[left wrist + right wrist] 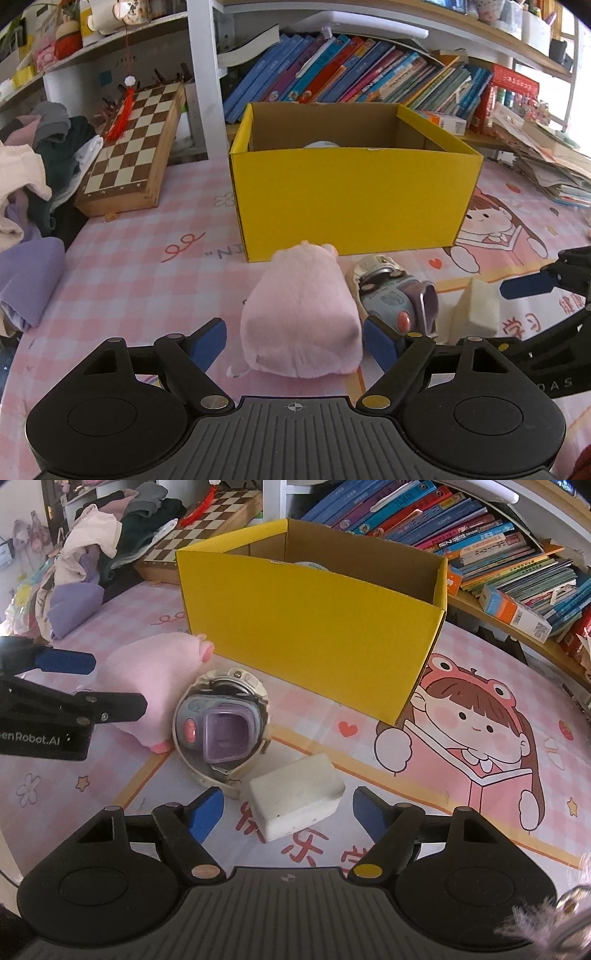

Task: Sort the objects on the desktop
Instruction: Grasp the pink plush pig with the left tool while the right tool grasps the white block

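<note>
Tongs gaped on both sides: my left tongs [295, 341] straddled the pink plush [301, 325], my right tongs [286, 814] framed the white block [297, 797], both before the yellow box [351, 199] on the surface [140, 266], awaiting squeezes.

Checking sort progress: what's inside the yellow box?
Over the front wall of the yellow box, only the top of one pale rounded thing shows. The wall hides the box floor and any other contents.
</note>
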`<state>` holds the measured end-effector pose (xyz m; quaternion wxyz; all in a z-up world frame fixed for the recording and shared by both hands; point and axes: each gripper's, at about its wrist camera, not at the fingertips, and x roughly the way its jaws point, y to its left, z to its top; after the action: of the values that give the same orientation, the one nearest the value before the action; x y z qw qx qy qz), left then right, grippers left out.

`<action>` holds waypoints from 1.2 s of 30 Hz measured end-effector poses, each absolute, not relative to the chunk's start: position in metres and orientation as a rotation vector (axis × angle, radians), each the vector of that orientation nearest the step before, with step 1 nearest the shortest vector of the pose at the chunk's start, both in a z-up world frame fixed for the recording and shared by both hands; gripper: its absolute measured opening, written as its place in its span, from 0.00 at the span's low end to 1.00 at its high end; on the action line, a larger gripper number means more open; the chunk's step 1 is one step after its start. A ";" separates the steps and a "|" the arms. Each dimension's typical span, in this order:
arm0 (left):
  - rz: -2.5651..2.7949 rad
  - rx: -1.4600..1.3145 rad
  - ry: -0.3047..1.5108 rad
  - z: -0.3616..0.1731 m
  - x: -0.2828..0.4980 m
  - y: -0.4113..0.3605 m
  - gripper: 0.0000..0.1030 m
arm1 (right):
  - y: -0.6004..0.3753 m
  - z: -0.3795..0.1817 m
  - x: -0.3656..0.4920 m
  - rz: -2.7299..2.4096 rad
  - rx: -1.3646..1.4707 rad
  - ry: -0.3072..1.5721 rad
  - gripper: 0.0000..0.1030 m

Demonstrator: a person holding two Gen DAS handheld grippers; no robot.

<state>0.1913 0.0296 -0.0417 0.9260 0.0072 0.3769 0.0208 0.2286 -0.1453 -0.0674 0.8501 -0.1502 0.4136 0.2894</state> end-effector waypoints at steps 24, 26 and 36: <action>0.006 -0.058 0.842 -0.057 0.206 0.040 0.66 | -0.146 -0.075 0.241 0.607 -0.279 0.918 0.48; 0.007 -0.058 0.842 -0.056 0.204 0.041 0.65 | -0.147 -0.074 0.240 0.605 -0.274 0.919 0.47; 0.019 -0.073 0.835 -0.050 0.189 0.048 0.60 | -0.152 -0.064 0.225 0.601 -0.259 0.915 0.46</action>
<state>0.1890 0.0478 -0.0495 0.9135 -0.0356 0.4053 0.0091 0.2245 -0.1517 -0.0643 0.8460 -0.1226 0.4338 0.2848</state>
